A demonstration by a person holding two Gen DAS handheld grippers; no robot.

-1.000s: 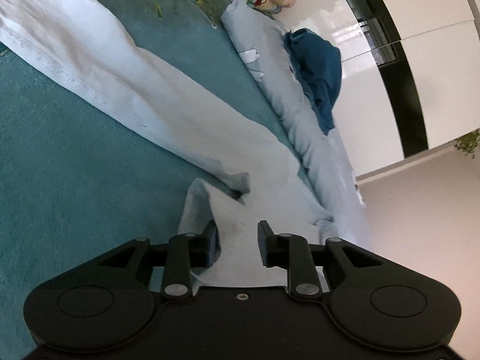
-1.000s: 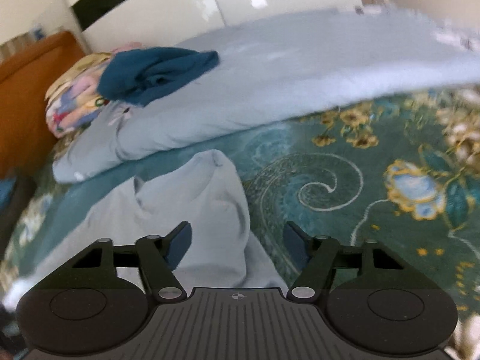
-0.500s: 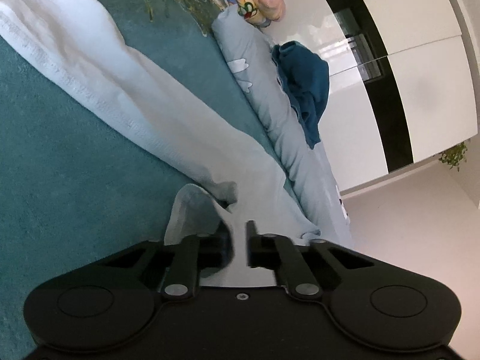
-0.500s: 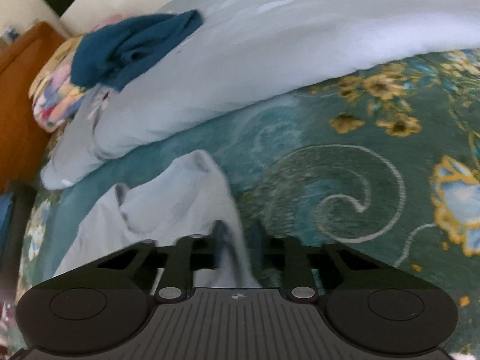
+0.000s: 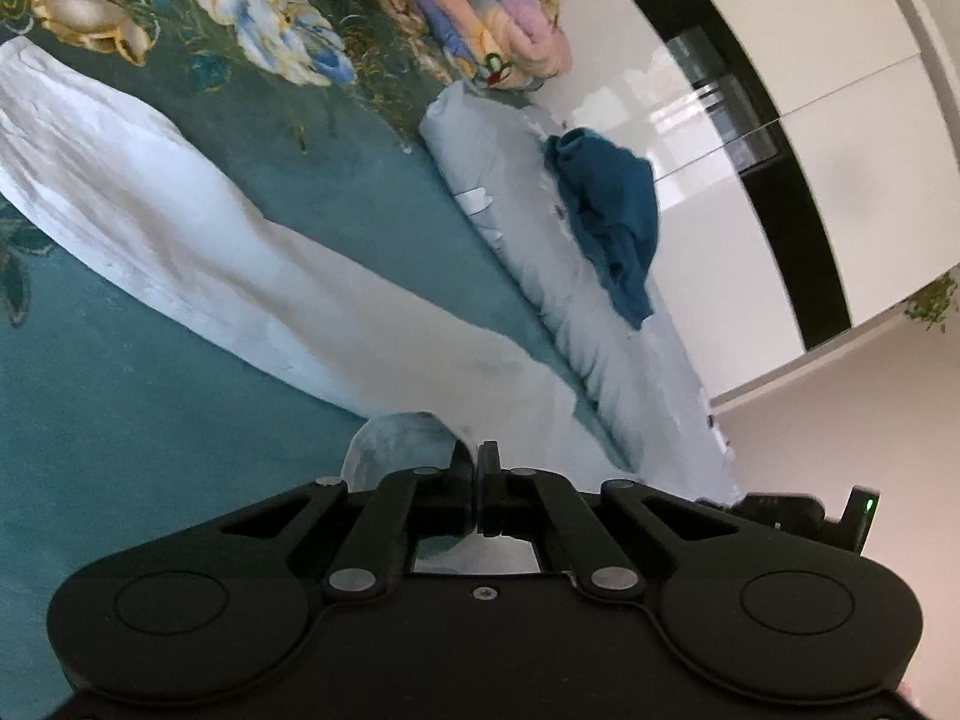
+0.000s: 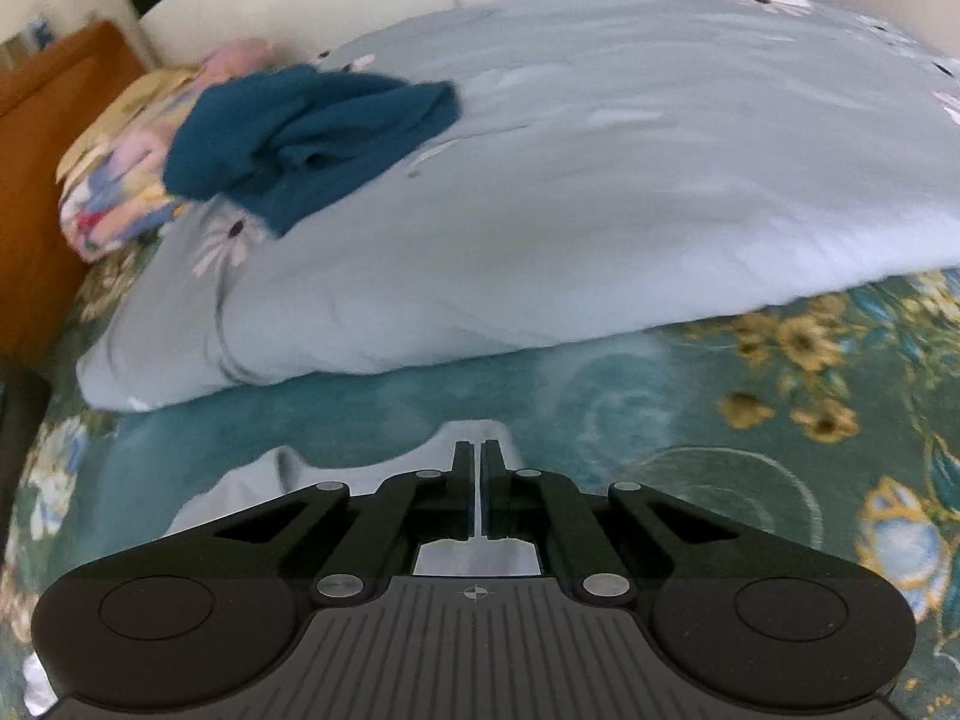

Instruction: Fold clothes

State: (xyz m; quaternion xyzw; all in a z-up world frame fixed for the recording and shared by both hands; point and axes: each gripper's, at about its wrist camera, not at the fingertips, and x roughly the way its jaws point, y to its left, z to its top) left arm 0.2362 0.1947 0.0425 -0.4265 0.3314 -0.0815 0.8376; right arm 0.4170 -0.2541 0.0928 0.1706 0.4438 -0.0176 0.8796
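the pale garment [image 5: 198, 252] is lying stretched out on the teal flowered bed cover [image 5: 120, 420], its long axis running away from our left claw [image 5: 478, 483] toward the far left of that view, where its far end is resting near the big printed flowers. the near end is sitting right at both claws, so we are judging that any fold is turning on carrying this near end along that axis toward the far one. our left claw is pressed together, pinching a bunched bit of the near edge. our right claw [image 6: 478, 480] is also pressed together, with a thin strip of the pale cloth [image 6: 252, 486] showing between its fingers. beyond the garment, the grey-blue quilt [image 6: 600, 192] is lying alongside, with a dark blue garment [image 6: 312, 138] heaped on it, well apart from both claws.
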